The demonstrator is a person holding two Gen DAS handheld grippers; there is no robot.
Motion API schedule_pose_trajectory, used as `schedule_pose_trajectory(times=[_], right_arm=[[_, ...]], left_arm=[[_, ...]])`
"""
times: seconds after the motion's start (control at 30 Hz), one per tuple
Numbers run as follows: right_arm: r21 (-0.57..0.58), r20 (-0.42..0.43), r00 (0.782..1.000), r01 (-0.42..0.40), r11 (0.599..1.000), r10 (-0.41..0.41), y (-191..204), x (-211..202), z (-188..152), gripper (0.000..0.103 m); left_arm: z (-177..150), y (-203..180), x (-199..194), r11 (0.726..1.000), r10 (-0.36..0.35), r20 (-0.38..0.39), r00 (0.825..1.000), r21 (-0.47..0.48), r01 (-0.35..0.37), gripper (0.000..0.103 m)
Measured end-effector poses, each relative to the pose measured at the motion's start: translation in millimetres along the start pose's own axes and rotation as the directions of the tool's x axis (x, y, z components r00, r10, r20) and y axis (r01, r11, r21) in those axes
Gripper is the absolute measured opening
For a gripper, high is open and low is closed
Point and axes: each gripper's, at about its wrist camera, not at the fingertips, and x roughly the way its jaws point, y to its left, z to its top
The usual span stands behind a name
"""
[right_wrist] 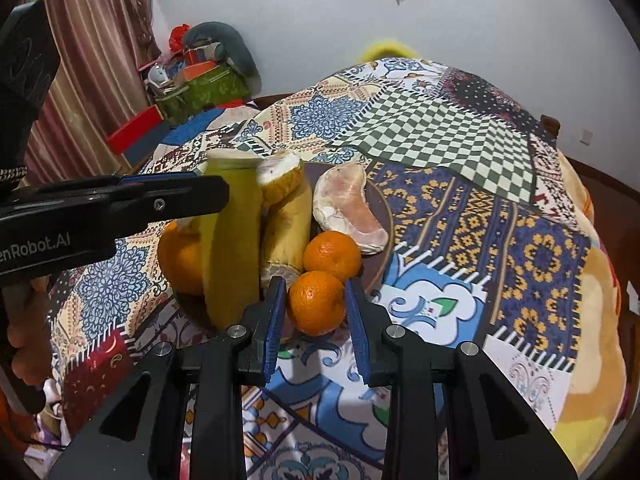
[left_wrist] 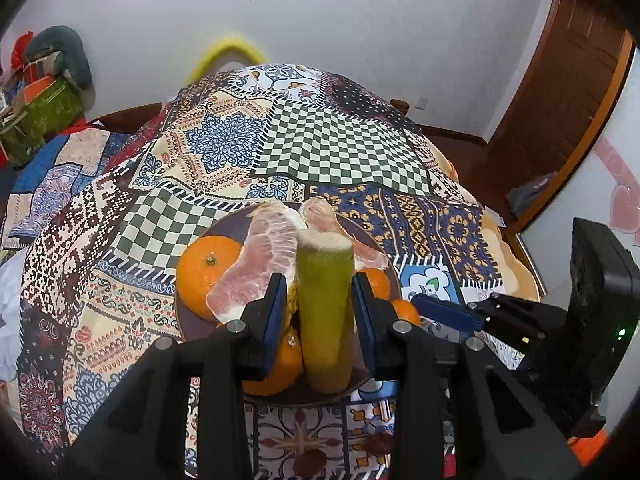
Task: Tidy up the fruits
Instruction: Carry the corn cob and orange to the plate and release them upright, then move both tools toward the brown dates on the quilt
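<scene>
A brown plate (left_wrist: 188, 332) on the patchwork cloth carries a big orange (left_wrist: 204, 272), pink pomelo segments (left_wrist: 256, 260) and a mandarin (right_wrist: 332, 254). My left gripper (left_wrist: 320, 280) is shut on a green-yellow cane stick (left_wrist: 324, 320), which stands tilted over the plate. A second, yellower stick (right_wrist: 288, 224) lies on the plate beside it. My right gripper (right_wrist: 316, 284) is shut on a small mandarin (right_wrist: 316, 308) at the plate's near right edge. Each gripper also shows in the other's view: the right gripper (left_wrist: 444, 312) and the left gripper (right_wrist: 208, 188).
The patchwork cloth (left_wrist: 332, 148) covers a domed table that falls away on all sides. Boxes and clutter (right_wrist: 200, 80) are stacked at the back left by a curtain. A wooden door (left_wrist: 560, 100) stands at the right.
</scene>
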Motion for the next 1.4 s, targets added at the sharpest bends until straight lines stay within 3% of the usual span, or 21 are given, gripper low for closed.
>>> schedule_pose_trajectory(times=[0.43, 0.7, 1.1, 1.4], right_arm=[[0.001, -0.02, 1.0, 0.003, 1.0, -0.003, 1.8, 3.5, 2.2, 0.028], [-0.006, 0.005, 1.0, 0.016, 1.0, -0.016, 12.6, -20.7, -1.6, 0.031], [-0.032, 0.062, 0.997, 0.041, 0.999, -0.039, 35.1, -60.3, -7.4, 0.036], [-0.041, 0.028, 0.999, 0.044, 0.998, -0.043, 47.0, -62.7, -31.6, 0.036]], left_arm=[[-5.2, 1.2, -11.9, 1.0, -0.006, 0.041, 0.999, 0.015, 0.005, 0.033], [-17.2, 0.2, -41.6, 1.0, 0.005, 0.073, 0.997, 0.02, -0.007, 0.034], [-46.8, 4.4, -85.9, 1.0, 0.014, 0.11, 0.994, -0.006, -0.014, 0.047], [-82.1, 10.4, -83.3, 0.999, 0.031, 0.045, 0.998, -0.016, -0.03, 0.05]])
